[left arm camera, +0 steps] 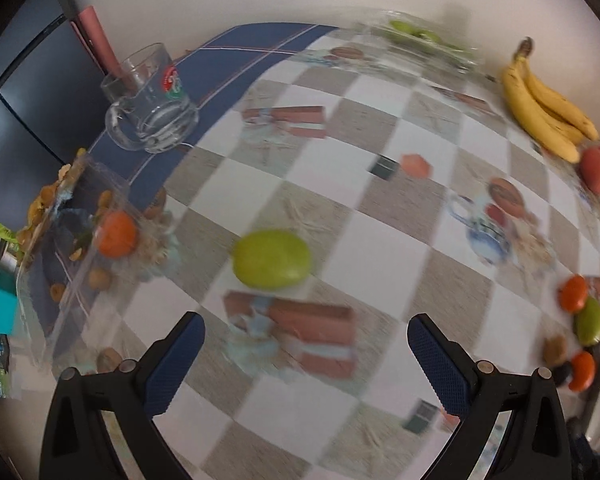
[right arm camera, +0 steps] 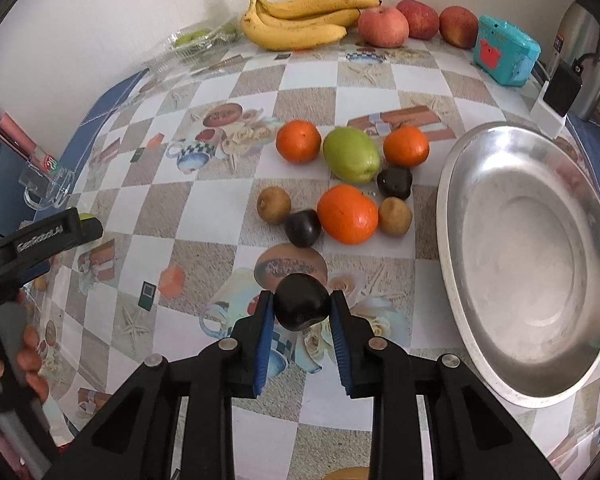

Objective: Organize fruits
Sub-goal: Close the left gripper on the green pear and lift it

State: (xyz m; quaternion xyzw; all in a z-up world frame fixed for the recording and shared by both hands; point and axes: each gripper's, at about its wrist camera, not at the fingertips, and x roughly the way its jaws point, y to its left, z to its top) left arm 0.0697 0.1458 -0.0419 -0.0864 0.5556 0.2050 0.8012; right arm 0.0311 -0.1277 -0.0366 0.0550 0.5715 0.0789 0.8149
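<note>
My right gripper point(right arm camera: 301, 309) is shut on a dark plum point(right arm camera: 300, 300), its blue pads pressing both sides of it; whether the plum touches the cloth I cannot tell. Beyond it lies a pile of fruit: three oranges point(right arm camera: 347, 214), a green fruit point(right arm camera: 350, 155), two kiwis point(right arm camera: 274, 205) and two more dark plums point(right arm camera: 303, 228). An empty steel bowl point(right arm camera: 540, 280) sits to the right. My left gripper point(left arm camera: 306, 346) is open above the table, and a single green fruit point(left arm camera: 272, 259) lies just ahead of its fingers. The left wrist view is blurred.
Bananas point(right arm camera: 300, 20), three apples point(right arm camera: 382, 26) and a teal box point(right arm camera: 504, 50) line the back wall. A glass mug point(left arm camera: 152, 108) and a clear box holding an orange point(left arm camera: 116, 234) stand at the left. A clear tray of green fruit point(right arm camera: 196, 40) is at the back left. A hand point(right arm camera: 32, 356) shows at the left edge.
</note>
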